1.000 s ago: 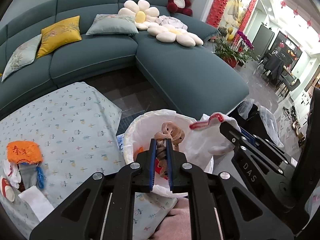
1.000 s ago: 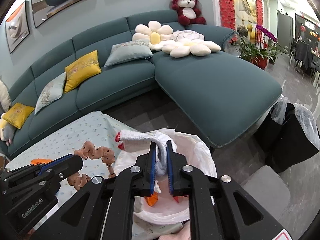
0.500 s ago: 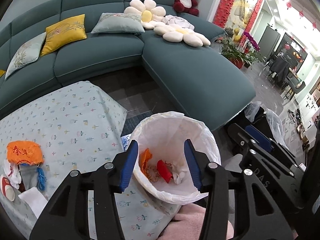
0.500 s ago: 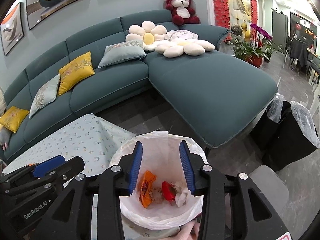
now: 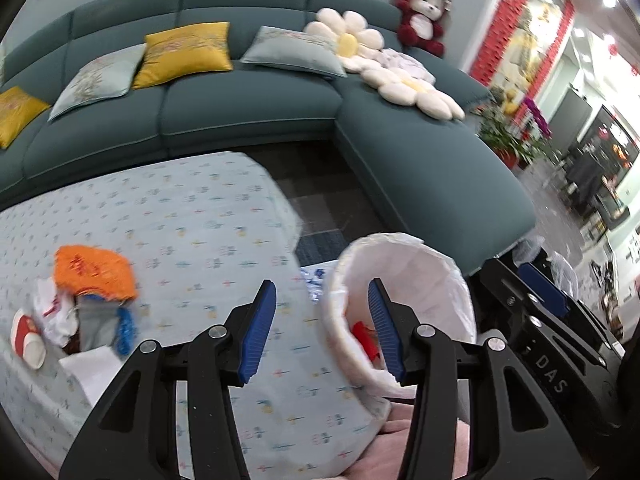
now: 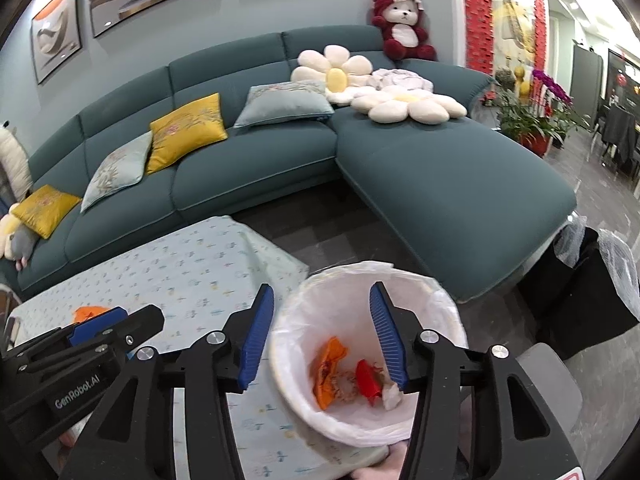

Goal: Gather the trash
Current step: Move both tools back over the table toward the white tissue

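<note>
A bin lined with a white bag (image 5: 424,280) (image 6: 352,300) stands at the table's right edge. It holds orange, red and white scraps (image 6: 352,376). My left gripper (image 5: 322,328) is open and empty, over the table's edge and the bin's left rim. My right gripper (image 6: 322,332) is open and empty above the bin. A heap of trash lies at the table's left: an orange wrapper (image 5: 94,272), white paper (image 5: 90,370) and a red and white piece (image 5: 26,338).
The table has a light patterned cloth (image 5: 192,224) (image 6: 188,268). A teal corner sofa (image 6: 440,184) with cushions stands behind. A black bin with a clear bag (image 6: 592,284) stands on the floor at the right.
Both grippers opened and dropped their trash, a brown piece and a white and red piece, into the bin. The left gripper then swung left toward the table.
</note>
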The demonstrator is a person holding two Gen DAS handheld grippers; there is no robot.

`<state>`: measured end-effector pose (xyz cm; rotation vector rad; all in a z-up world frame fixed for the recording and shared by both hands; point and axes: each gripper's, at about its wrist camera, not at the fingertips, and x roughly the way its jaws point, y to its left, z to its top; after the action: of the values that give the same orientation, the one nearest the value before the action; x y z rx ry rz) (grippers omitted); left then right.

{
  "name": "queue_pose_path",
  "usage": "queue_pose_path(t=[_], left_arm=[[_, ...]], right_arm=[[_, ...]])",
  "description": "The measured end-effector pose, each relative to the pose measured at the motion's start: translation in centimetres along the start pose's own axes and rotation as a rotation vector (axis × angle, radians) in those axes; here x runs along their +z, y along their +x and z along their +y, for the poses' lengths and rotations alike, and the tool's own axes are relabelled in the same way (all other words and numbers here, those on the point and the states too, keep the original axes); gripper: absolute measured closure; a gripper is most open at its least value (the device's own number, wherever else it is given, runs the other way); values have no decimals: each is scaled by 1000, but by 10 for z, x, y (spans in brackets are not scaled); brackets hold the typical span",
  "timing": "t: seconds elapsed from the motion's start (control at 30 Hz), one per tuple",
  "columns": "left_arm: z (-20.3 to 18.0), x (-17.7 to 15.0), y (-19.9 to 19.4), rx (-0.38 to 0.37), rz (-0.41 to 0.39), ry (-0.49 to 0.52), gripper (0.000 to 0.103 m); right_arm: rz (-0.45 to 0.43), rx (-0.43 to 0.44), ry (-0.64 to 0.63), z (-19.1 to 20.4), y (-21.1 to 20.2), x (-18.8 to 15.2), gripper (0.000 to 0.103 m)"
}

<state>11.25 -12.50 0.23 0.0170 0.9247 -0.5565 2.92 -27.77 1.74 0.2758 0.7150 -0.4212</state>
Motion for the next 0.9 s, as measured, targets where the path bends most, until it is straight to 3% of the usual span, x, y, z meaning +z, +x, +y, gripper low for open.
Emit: queue_pose_path(t=[0.9], left_arm=[[197, -54, -77, 221, -62, -296, 55]], right_arm=[[109, 208, -283, 192, -18, -65, 53]])
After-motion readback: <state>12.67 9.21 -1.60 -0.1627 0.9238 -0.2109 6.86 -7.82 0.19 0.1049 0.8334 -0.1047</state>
